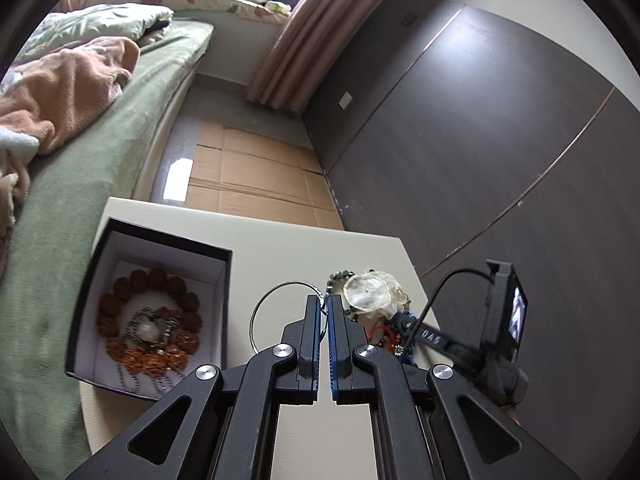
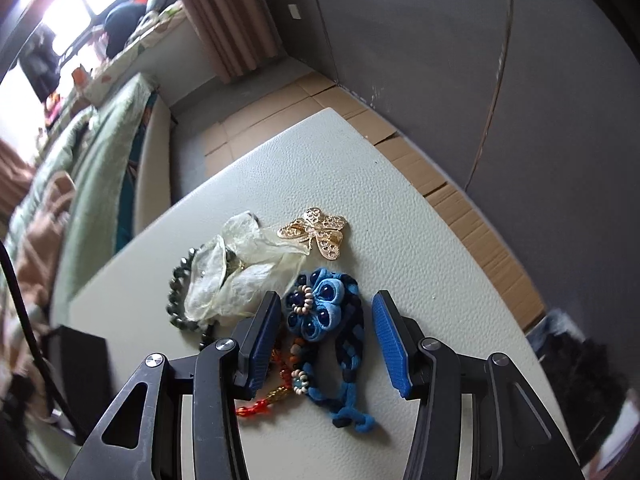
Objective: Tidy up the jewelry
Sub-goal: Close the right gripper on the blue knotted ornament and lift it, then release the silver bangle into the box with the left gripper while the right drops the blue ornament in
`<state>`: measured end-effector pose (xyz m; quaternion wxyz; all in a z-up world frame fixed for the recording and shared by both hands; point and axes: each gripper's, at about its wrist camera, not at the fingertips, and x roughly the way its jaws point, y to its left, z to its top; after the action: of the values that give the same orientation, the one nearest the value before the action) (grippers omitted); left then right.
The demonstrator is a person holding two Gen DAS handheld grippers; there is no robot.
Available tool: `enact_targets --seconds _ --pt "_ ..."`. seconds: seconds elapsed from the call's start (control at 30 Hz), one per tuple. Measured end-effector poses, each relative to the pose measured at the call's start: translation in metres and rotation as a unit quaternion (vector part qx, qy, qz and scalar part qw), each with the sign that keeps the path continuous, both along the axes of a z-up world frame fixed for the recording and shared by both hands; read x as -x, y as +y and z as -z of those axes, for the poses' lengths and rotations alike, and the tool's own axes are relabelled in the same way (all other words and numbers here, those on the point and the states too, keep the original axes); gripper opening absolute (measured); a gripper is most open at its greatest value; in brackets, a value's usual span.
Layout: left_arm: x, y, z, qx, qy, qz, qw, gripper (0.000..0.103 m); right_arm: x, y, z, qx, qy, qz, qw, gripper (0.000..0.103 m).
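My left gripper [image 1: 324, 300] is shut, its tips pinching a thin wire hoop [image 1: 253, 320] that arcs off to the left above the cream table [image 1: 280, 248]. Left of it stands an open black box [image 1: 224, 256] holding a brown bead bracelet [image 1: 120, 304] and a silver chain piece [image 1: 150, 328]. My right gripper [image 2: 326, 300] is open and points steeply down, its blue pads on either side of a blue fabric flower bracelet [image 2: 320, 312] without touching it. Around that lie a gold butterfly [image 2: 316, 232], a translucent piece [image 2: 240, 268], a dark green bead bracelet [image 2: 174, 292] and red-orange beads [image 2: 252, 408].
A bed with a green cover [image 1: 80, 200] runs along the table's left side. Flattened cardboard [image 1: 256, 176] covers the floor beyond the table, beside a dark wall [image 1: 480, 140]. The right gripper's screen unit [image 1: 504, 320] stands close to the jewelry pile in the left wrist view.
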<state>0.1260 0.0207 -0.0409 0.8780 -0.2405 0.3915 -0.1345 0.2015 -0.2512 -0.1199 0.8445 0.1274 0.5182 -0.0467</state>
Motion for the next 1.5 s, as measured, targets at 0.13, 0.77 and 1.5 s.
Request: enact_targets --seconds 0.13,0.77,1.5 --pt "0.005 0.006 -0.005 -0.002 -0.006 -0.004 1.0000 0.003 0.004 0.005 -0.002 0.033 -0.003 -0.006 0.999 0.036" --pt "0.031 0.046 -0.020 -0.012 -0.025 -0.049 0.9984 0.003 0.040 -0.004 -0.029 -0.143 -0.048 -0.026 0.988 0.018" --pt "0.001 0.093 0.007 0.001 0.047 -0.089 0.9949 0.005 0.055 0.089 -0.080 -0.246 -0.149 -0.158 0.945 0.018"
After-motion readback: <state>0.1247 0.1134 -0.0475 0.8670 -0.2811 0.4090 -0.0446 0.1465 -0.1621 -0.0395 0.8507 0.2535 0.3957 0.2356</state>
